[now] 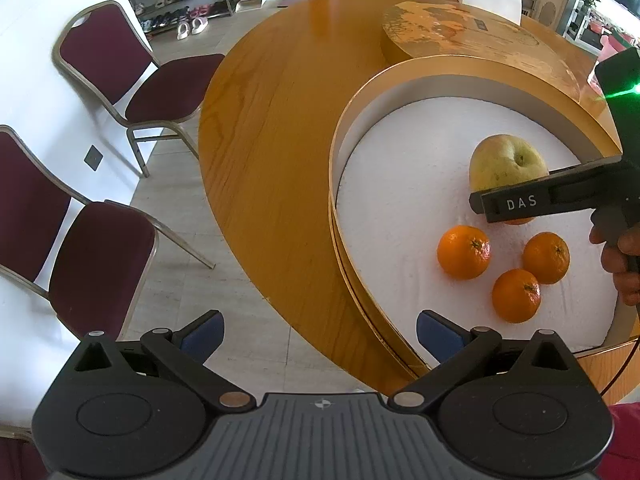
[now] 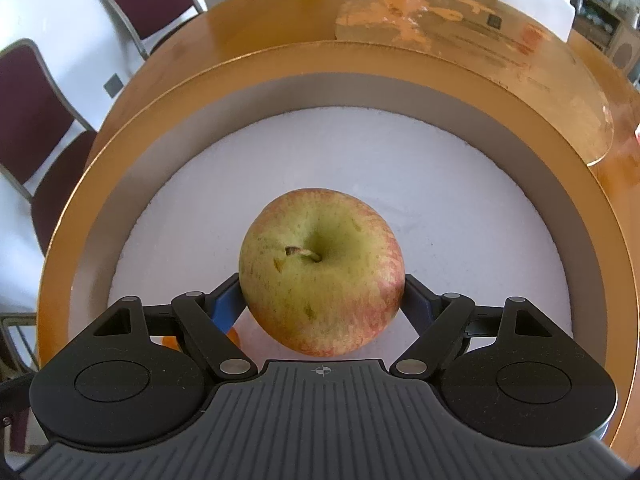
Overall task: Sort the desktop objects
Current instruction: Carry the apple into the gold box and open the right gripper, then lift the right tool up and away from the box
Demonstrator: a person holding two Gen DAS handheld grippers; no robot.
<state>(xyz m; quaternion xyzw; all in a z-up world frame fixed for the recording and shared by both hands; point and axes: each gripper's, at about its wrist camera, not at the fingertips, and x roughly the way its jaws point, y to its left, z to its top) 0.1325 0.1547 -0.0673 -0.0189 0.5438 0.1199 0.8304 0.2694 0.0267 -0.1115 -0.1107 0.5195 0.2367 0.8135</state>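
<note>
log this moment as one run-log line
right hand-held gripper: shut on apple over round box | left hand-held gripper: open | oranges: in box

The far half of the round box floor is left bare, and open room is offered there. Its raised wall must be cleared from any side. The near part is crowded by three oranges and the apple clamped in the right tool. Beyond, the lid occupies the surface.

Round wooden table, gold tray, perhaps lid.
</note>
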